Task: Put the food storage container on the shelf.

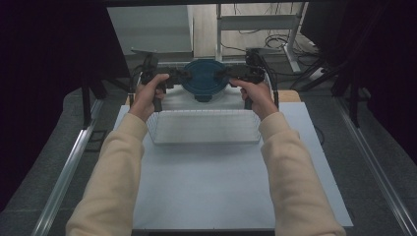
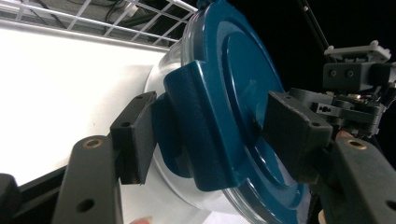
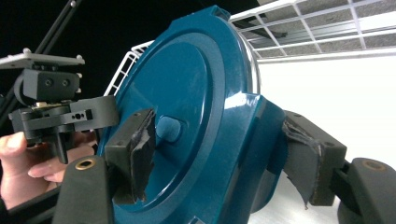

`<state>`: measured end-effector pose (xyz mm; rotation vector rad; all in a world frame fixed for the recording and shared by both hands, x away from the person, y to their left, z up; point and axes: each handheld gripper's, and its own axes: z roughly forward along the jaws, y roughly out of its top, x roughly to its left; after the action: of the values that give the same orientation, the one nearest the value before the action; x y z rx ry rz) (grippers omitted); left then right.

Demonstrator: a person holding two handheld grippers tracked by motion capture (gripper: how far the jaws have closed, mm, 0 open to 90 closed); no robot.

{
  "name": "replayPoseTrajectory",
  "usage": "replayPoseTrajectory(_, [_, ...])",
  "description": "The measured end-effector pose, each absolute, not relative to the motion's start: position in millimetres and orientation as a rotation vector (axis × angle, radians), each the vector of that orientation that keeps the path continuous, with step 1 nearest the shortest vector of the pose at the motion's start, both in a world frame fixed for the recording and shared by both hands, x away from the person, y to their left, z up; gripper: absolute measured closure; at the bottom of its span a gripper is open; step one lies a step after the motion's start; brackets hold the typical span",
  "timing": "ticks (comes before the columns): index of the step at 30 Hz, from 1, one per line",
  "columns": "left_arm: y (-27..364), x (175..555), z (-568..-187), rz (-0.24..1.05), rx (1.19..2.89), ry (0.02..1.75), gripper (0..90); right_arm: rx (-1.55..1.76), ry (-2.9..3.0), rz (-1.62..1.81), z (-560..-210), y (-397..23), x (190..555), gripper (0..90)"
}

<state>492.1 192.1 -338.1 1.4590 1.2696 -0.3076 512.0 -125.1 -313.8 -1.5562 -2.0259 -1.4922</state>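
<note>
From the high view we see our left gripper [image 1: 183,76] and right gripper [image 1: 222,74] meeting the blue-lidded container [image 1: 204,78] from opposite sides, above the far end of the wire basket [image 1: 204,127]. In the left gripper view the left gripper [image 2: 205,133] straddles the lid's clip, its pads standing just off it, not pressing. In the right gripper view the right gripper [image 3: 224,144] is clamped on the opposite clip, the container [image 3: 187,107] tilted between its pads.
</note>
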Motion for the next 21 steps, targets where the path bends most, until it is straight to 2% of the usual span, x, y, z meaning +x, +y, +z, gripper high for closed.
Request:
replayPoseTrajectory(7, [188.8,493.9,-341.2,-0.287,1.454,1.274,33.4,-1.581,-1.984,-1.510,-318.8,-126.2,513.5,30.5])
replayPoseTrajectory(10, [185.2,489.8,-337.6,-0.204,1.482,1.274,28.7,-1.585,-2.035,-1.546,-318.0,-123.4,510.2,26.8])
replayPoseTrajectory(12, [185.0,487.1,-334.5,-0.171,1.477,1.281,23.2,-1.629,-2.129,-1.574,-314.6,-119.3,506.0,19.9])
replayPoseTrajectory(14, [186.3,482.3,-330.0,-0.126,1.479,1.274,21.3,-1.660,-2.182,-1.585,-310.4,-116.9,501.4,16.7])
replayPoseTrajectory(21, [195.0,450.5,-311.0,0.040,1.524,1.215,21.2,-1.616,-2.436,-1.638,-287.2,-113.5,468.9,12.8])
